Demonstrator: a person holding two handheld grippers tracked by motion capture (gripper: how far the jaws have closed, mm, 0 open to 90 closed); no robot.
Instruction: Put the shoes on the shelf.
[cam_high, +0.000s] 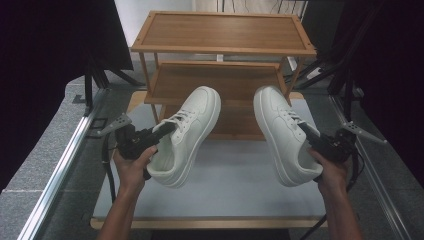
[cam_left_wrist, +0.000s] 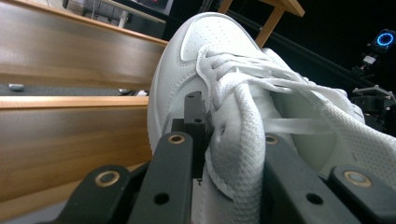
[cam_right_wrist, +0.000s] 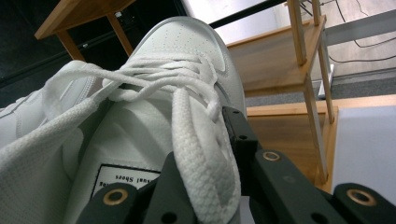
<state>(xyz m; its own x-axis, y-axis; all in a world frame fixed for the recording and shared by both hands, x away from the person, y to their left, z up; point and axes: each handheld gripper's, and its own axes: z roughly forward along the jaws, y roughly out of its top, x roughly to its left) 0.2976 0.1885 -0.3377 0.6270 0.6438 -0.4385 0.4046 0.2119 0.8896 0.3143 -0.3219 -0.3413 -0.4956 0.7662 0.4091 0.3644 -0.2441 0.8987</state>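
Two white lace-up sneakers hang in the air in front of a bamboo shoe rack (cam_high: 223, 47). My left gripper (cam_high: 159, 131) is shut on the left sneaker (cam_high: 192, 132) at its collar beside the laces, toe pointing toward the rack. In the left gripper view the jaws clamp the left sneaker (cam_left_wrist: 205, 70), one inside and one outside the wall. My right gripper (cam_high: 309, 131) is shut on the right sneaker (cam_high: 282, 132) the same way. In the right gripper view the right sneaker (cam_right_wrist: 154, 102) shows its tongue label between the jaws.
The rack has a top shelf, a middle shelf (cam_high: 220, 82) and a lower shelf behind the shoes. A pale mat (cam_high: 235, 185) covers the table under both shoes. Metal rails (cam_high: 60, 170) run along the left and right sides. Black curtains flank the scene.
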